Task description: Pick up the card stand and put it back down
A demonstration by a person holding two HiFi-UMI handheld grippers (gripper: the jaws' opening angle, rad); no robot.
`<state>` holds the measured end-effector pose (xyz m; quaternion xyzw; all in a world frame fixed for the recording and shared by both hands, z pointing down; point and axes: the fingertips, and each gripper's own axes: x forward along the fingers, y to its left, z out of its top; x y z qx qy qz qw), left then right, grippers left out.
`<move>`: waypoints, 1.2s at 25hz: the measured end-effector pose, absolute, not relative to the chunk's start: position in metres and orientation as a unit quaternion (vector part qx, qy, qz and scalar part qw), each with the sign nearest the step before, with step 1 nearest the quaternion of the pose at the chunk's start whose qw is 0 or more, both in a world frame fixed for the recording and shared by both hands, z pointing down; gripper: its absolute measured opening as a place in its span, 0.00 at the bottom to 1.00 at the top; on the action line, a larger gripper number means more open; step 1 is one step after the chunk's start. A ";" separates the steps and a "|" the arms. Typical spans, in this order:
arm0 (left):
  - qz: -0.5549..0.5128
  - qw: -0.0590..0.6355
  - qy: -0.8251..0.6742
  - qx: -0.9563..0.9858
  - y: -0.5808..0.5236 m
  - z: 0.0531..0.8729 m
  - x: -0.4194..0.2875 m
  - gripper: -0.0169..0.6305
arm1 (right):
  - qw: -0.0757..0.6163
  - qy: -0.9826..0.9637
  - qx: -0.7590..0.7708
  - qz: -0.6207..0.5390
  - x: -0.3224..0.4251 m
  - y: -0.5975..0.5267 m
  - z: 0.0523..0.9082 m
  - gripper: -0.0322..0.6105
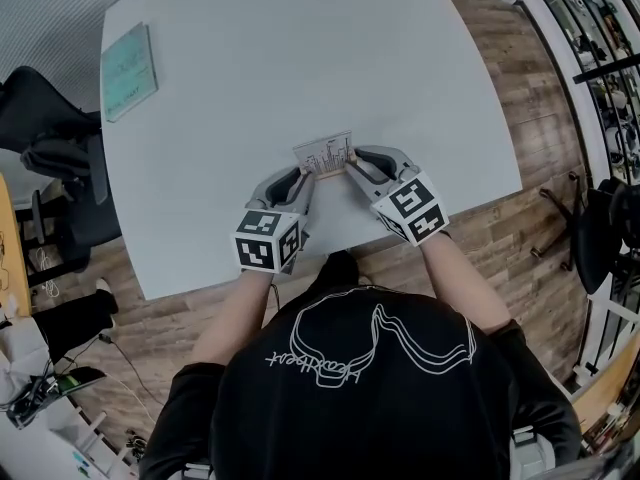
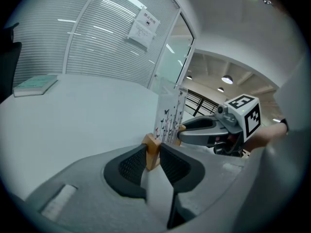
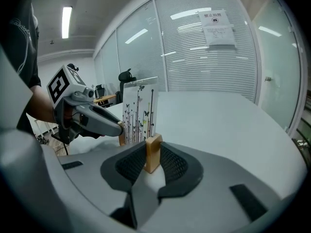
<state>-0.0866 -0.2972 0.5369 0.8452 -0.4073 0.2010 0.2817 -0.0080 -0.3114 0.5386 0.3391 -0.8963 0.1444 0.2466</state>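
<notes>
Two-sided grip: left hand-held gripper (image 1: 307, 175) and right hand-held gripper (image 1: 351, 168) each pinch a wooden end of card stand (image 1: 325, 154), holding it upright near bench (image 1: 250, 68) front edge.

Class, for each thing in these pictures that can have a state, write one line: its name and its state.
card stand: upright, card standing in it, gripped at both ends.
left gripper: shut on the card stand's left end.
right gripper: shut on the card stand's right end.
book: closed, lying flat on the table.
</notes>
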 end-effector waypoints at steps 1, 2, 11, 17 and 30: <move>0.202 0.282 -0.408 0.845 -0.298 0.538 -0.087 0.17 | 0.247 -0.896 0.339 0.145 -0.008 -0.312 0.540 0.20; 0.203 0.283 -0.408 0.844 -0.298 0.540 -0.087 0.17 | 0.248 -0.896 0.339 0.145 -0.008 -0.312 0.542 0.20; 0.196 0.279 -0.404 0.849 -0.300 0.544 -0.088 0.17 | 0.240 -0.898 0.340 0.142 -0.009 -0.315 0.546 0.20; 0.181 0.280 -0.405 0.851 -0.301 0.544 -0.089 0.17 | 0.214 -0.899 0.332 0.187 -0.010 -0.316 0.545 0.23; 0.123 0.312 -0.442 0.832 -0.267 0.506 -0.107 0.26 | 0.143 -0.912 0.346 0.167 0.002 -0.291 0.478 0.25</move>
